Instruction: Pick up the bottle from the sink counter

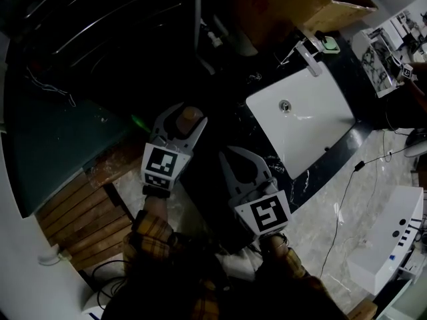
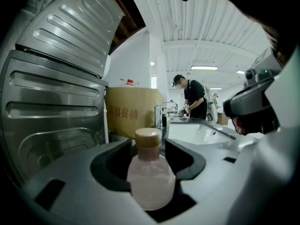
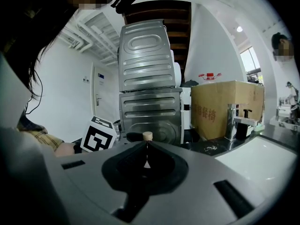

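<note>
Left gripper (image 1: 184, 120) has its jaws closed on the bottle (image 2: 150, 177), apparently at the body below the tan cap (image 2: 148, 137), left of the sink (image 1: 313, 132). The right gripper (image 3: 146, 144) is empty, with its jaws together. The bottle looks small, light and smooth-walled with pale liquid inside, so a mid-body grip suits it and slippage is possible. Its base is hidden by the jaws, and whether it touches the counter cannot be confirmed.

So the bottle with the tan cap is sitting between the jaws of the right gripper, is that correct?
Not quite. The bottle with the tan cap sits between the jaws of the left gripper, as the left gripper view shows. In the right gripper view, the right gripper has its jaws together with nothing between them.
</note>
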`<control>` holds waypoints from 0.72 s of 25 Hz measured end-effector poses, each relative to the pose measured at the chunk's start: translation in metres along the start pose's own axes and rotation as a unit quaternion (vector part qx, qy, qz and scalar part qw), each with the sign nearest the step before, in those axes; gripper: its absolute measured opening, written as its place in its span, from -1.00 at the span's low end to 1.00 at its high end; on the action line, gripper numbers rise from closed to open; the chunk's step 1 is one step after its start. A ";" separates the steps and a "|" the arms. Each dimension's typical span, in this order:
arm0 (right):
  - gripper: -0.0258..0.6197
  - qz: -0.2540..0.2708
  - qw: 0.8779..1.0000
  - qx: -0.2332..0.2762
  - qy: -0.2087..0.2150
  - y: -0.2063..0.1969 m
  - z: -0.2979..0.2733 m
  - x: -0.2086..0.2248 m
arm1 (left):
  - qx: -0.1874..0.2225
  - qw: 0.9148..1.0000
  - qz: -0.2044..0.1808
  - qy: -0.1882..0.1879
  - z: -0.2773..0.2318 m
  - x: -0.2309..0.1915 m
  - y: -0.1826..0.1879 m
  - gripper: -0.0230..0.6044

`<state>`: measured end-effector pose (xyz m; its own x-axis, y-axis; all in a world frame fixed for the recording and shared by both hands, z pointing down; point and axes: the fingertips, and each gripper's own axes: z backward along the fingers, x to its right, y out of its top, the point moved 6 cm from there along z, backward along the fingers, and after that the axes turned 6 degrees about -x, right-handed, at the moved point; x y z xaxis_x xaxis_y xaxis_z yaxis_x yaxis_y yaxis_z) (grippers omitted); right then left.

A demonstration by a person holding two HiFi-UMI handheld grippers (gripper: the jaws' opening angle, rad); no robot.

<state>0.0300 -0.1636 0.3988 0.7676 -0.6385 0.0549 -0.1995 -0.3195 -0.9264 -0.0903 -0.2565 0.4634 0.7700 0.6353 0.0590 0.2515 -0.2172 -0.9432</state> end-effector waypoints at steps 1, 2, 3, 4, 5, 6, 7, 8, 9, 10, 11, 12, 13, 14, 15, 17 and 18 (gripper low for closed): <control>-0.87 0.000 1.000 0.000 0.000 0.000 0.000 0.000 | 0.001 1.000 -0.001 0.001 0.000 0.000 0.000 -0.20; -0.87 0.000 1.000 0.000 -0.001 0.000 0.001 0.000 | 0.002 1.000 -0.001 0.001 0.001 0.000 0.000 -0.21; -0.87 0.000 1.000 0.000 -0.001 0.000 0.001 0.000 | 0.004 1.000 -0.002 0.001 0.001 0.000 0.000 -0.22; -0.87 -0.001 1.000 0.000 -0.002 0.000 0.001 0.000 | 0.005 1.000 -0.002 0.001 0.001 0.000 0.000 -0.23; -0.87 -0.001 1.000 0.000 -0.002 0.001 0.001 0.001 | 0.006 1.000 -0.003 0.001 0.000 0.001 0.001 -0.24; -0.87 0.000 1.000 0.000 -0.003 0.001 0.001 0.001 | 0.007 1.000 -0.004 0.002 0.001 0.001 0.001 -0.26; -0.87 0.000 1.000 0.001 -0.004 0.002 0.001 0.001 | 0.007 1.000 -0.005 0.002 0.001 0.001 0.001 -0.27; -0.87 0.000 1.000 0.001 -0.004 0.002 0.002 0.001 | 0.008 1.000 -0.006 0.003 0.002 0.001 0.001 -0.28; -0.87 0.000 1.000 0.002 -0.005 0.003 0.002 0.001 | 0.008 1.000 -0.007 0.004 0.002 0.001 0.002 -0.30; -0.87 0.000 1.000 0.003 -0.006 0.003 0.003 0.001 | 0.009 1.000 -0.006 0.004 0.003 0.001 0.003 -0.34; -0.87 -0.001 1.000 0.003 -0.007 0.004 0.004 0.002 | 0.010 1.000 -0.003 0.004 0.003 0.000 0.004 -0.41; -0.87 -0.001 1.000 0.003 -0.008 0.004 0.004 0.002 | 0.010 1.000 0.001 0.003 0.004 0.000 0.004 -0.45; -0.87 -0.001 1.000 0.003 -0.010 0.004 0.004 0.002 | 0.009 1.000 0.004 0.001 0.004 -0.001 0.004 -0.46; -0.87 -0.002 1.000 0.003 -0.011 0.005 0.004 0.002 | 0.008 1.000 0.005 -0.001 0.004 -0.001 0.004 -0.46; -0.87 -0.001 1.000 0.003 -0.011 0.005 0.004 0.002 | 0.007 1.000 0.005 -0.002 0.004 -0.001 0.004 -0.46; -0.87 0.000 1.000 0.003 -0.011 0.007 0.004 0.001 | 0.006 1.000 0.006 -0.003 0.004 -0.001 0.004 -0.47; -0.87 0.000 1.000 0.003 -0.011 0.007 0.003 0.000 | 0.005 1.000 0.006 -0.003 0.004 -0.001 0.004 -0.47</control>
<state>0.0307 -0.1637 0.3910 0.7807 -0.6232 0.0460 -0.1970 -0.3153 -0.9283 -0.0926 -0.2552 0.4578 0.7693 0.6372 0.0450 0.2360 -0.2180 -0.9470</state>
